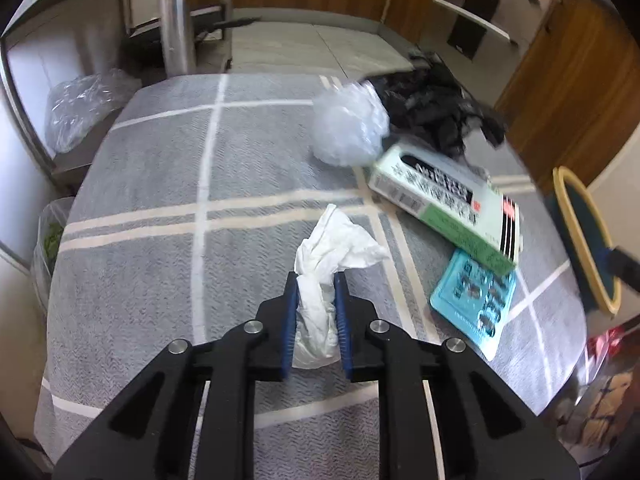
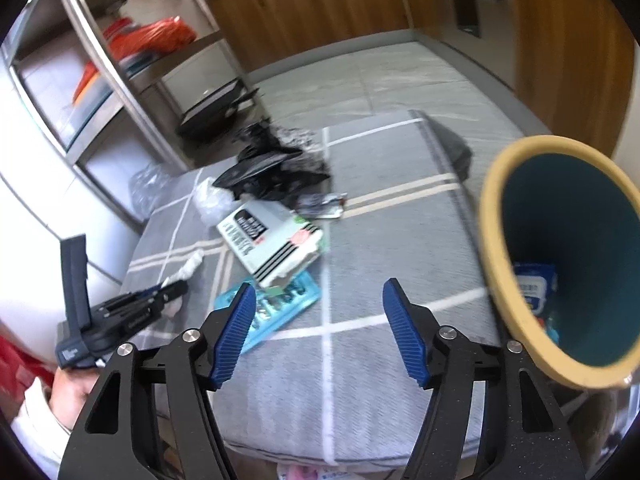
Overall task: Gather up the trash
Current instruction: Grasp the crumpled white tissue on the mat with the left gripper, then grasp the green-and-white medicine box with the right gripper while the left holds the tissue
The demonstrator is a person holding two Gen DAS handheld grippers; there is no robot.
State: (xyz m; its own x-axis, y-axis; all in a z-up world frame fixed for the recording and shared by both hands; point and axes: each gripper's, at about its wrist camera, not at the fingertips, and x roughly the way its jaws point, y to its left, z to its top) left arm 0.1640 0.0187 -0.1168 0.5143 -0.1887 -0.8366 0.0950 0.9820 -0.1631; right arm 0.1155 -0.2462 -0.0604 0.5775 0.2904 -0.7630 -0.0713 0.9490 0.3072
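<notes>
My left gripper (image 1: 317, 280) is shut on a crumpled white tissue (image 1: 332, 248) lying on the grey striped tablecloth (image 1: 160, 200); the tissue also shows in the right wrist view (image 2: 191, 263), with the left gripper (image 2: 176, 290) on it. My right gripper (image 2: 318, 292) is open and empty above the cloth. A teal bin with a yellow rim (image 2: 560, 256) hangs tilted at the right, with a blue packet inside; its rim shows in the left wrist view (image 1: 580, 236). Other trash: a green-white box (image 1: 448, 200) (image 2: 272, 240), a blue blister pack (image 1: 474, 300) (image 2: 276, 308), a clear plastic wad (image 1: 350, 124), a black bag (image 1: 436, 108) (image 2: 272, 168).
A metal shelf rack (image 2: 120, 92) with orange bags stands at the left. Wooden cabinets (image 2: 320, 0) line the back and right. A clear plastic bag (image 1: 80, 108) sits on a low shelf left of the table. A foil wrapper (image 2: 324, 204) lies by the box.
</notes>
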